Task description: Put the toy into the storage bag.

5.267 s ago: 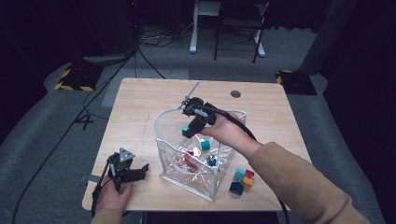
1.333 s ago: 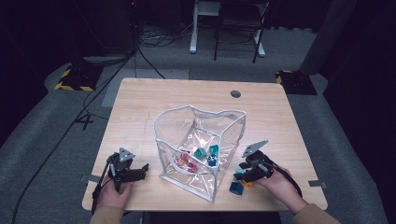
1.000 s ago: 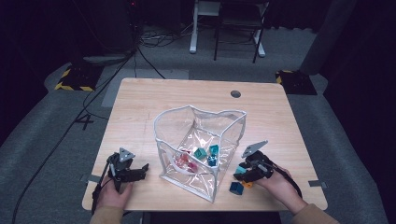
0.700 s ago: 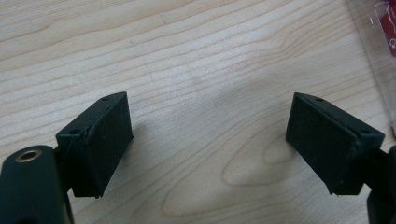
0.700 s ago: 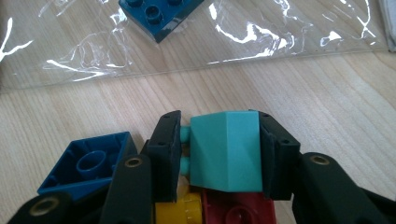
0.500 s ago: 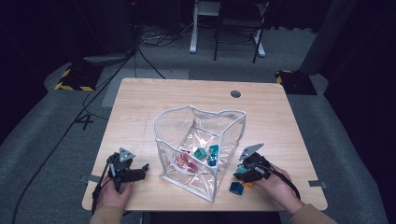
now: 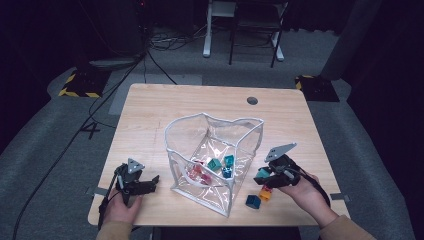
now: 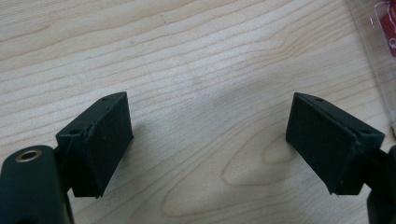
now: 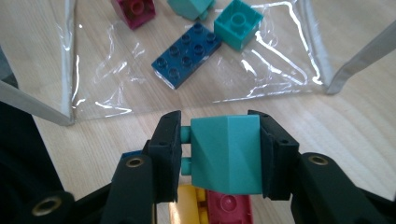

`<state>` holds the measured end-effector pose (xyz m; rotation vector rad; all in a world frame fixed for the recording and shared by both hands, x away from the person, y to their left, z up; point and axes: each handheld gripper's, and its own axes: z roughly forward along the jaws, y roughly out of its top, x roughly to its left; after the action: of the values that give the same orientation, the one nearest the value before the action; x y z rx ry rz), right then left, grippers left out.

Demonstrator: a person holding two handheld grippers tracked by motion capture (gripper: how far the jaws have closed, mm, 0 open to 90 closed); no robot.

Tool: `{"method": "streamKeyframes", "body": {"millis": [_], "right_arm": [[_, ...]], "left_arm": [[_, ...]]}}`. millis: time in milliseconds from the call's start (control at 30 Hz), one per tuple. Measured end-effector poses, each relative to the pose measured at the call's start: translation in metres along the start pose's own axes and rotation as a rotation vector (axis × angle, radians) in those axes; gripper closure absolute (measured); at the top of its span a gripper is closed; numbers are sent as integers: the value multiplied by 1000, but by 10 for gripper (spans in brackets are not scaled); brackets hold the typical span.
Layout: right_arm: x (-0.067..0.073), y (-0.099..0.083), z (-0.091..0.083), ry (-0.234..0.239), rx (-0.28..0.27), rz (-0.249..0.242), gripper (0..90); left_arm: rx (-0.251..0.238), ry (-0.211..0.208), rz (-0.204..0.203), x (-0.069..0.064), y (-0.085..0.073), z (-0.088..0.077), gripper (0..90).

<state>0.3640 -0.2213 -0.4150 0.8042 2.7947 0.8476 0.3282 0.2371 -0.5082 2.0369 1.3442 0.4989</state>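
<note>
A clear plastic bag stands open mid-table with several bricks inside, among them a dark blue plate, a teal brick and a red one. My right gripper hovers just right of the bag. Its jaws have just been closing and now press on both sides of a teal brick, held a little above the table. Below it lie a yellow brick and a red brick. My left gripper rests at the table's front left, jaws wide apart over bare wood.
A blue brick and an orange one lie near the front edge, right of the bag. The bag's wall stands right ahead of the right gripper. A round cable hole sits at the table's far side.
The right gripper's jaws closed on the teal brick among the loose bricks, then rose slightly with it. The left gripper stayed put.
</note>
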Motion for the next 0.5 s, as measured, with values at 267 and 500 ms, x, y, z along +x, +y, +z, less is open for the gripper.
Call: {"method": "streamKeyframes", "body": {"millis": [267, 500], "right_arm": [[-2, 12, -24, 1, -35, 2, 570], [-4, 19, -40, 17, -66, 16, 570]], "left_arm": [[0, 0, 0, 0, 0, 0, 149], [1, 0, 0, 0, 0, 0, 149]]}}
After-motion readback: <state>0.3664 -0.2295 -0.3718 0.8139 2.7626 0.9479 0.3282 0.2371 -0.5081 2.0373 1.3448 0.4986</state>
